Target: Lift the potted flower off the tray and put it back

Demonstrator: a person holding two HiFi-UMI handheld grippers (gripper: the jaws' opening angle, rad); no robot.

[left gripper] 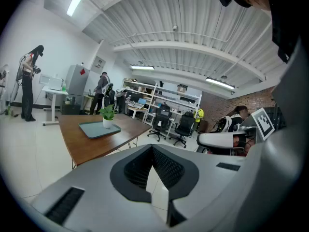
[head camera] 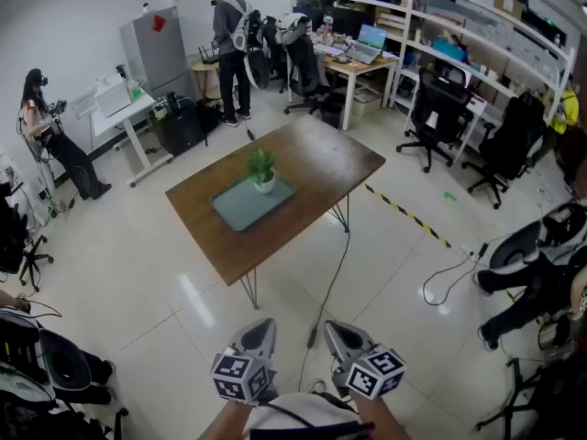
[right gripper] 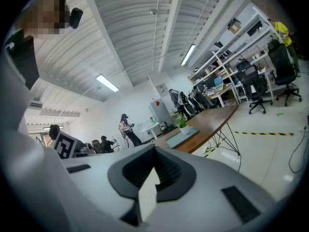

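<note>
The counter (head camera: 312, 168) is carrying the tray (head camera: 237, 211) with the flower (head camera: 262, 170) at its 1 o'clock end, while left tongs (head camera: 260, 326) and right tongs (head camera: 334, 330) are hovering at 6 o'clock, shut and empty, risking toppling it if arriving unopened.

The potted plant (head camera: 262, 171) has green leaves and a small white pot. It stands up straight on the tray (head camera: 240, 207), close to one end and not in the middle. The tray is thin, grey-green and shaped like a rectangle with round corners. It lies flat near the middle of the brown wooden table (head camera: 316, 154). Only the plant sits on it.
</note>
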